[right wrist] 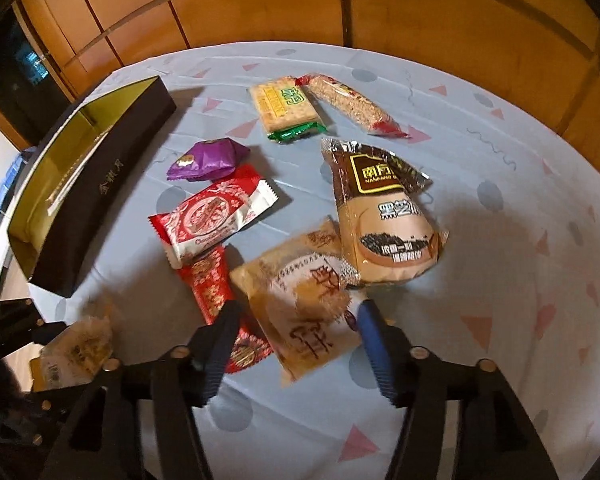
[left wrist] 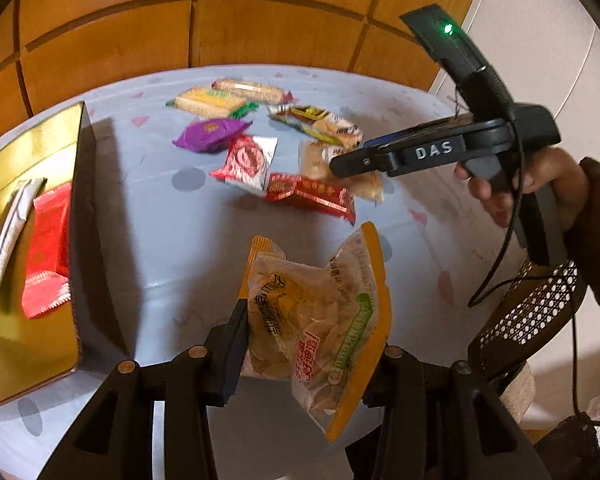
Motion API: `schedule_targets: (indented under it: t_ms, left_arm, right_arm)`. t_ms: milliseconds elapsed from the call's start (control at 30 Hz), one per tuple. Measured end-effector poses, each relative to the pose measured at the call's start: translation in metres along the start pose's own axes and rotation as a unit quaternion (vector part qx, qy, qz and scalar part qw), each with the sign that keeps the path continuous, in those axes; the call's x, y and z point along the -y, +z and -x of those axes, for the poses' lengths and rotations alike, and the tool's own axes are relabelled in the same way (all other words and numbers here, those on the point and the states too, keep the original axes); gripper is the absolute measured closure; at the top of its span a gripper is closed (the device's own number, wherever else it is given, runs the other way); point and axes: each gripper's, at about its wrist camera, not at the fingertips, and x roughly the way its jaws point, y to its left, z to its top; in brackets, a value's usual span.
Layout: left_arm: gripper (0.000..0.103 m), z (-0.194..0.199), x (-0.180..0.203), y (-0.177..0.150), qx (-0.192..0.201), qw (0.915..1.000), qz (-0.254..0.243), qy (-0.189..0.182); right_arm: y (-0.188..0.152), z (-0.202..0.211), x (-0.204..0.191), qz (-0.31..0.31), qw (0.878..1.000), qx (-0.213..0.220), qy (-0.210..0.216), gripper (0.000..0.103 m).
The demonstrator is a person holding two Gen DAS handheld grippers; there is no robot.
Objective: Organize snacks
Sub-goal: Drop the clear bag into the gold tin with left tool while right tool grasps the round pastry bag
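left gripper [left wrist: 308,336] clamped on an orange-edged clear snack bag [left wrist: 320,320], bag held above the table [left wrist: 160,240], low centre of the left view. same bag shows blurred at lower left of the right view [right wrist: 76,344].

right gripper [right wrist: 296,344] jaws spread wide, nothing between them, hovering over a tan packet [right wrist: 300,304] at lower centre of the right view; contact with it cannot be told. in the left view the right gripper [left wrist: 340,166] comes in from the right edge, held by a hand [left wrist: 528,188], tips over the snack pile.

box [left wrist: 24,240] with gold lining at left edge of the left view, holding a red packet [left wrist: 46,248] and a white strip [left wrist: 8,240]. box [right wrist: 92,184] sits at left in the right view, dark outer wall.

loose snacks on the table, centre of the right view: purple packet [right wrist: 206,160], red-and-white packet [right wrist: 212,216] just below it, long red packet [right wrist: 220,304] partly under the tan packet, brown sesame bag [right wrist: 384,216] overlapping the tan packet's upper right, green cracker pack [right wrist: 284,108] and red-ended bar [right wrist: 352,106] near the top, touching at their upper ends.

wooden panels [right wrist: 260,12] behind the table.
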Motion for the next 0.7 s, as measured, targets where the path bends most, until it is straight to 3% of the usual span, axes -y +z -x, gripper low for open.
schedule_targets:
  t_ms: [133, 300, 400, 500, 700]
  left_arm:
    - [0.058, 0.010, -0.001, 0.007, 0.024, 0.9996, 0.003, -0.014]
    - [0.058, 0.042, -0.021, 0.018, 0.064, 0.9959, 0.049, -0.043]
    - [0.058, 0.062, -0.044, 0.030, 0.095, 0.9912, 0.088, -0.028]
    - [0.058, 0.076, -0.074, 0.038, 0.115, 0.9848, 0.129, 0.009]
    - [0.058, 0.065, -0.135, 0.067, 0.104, 0.9738, 0.194, 0.058]
  right_arm:
    - [0.004, -0.003, -0.002, 0.007, 1.000, 0.004, -0.008, 0.037]
    - [0.006, -0.013, 0.001, 0.016, 1.000, -0.004, -0.022, 0.037]
    - [0.005, -0.023, -0.005, 0.033, 0.999, -0.019, -0.034, 0.036]
    - [0.003, -0.030, -0.013, 0.054, 0.997, -0.032, -0.043, 0.043]
    - [0.001, -0.030, -0.018, 0.062, 0.997, -0.034, -0.043, 0.044]
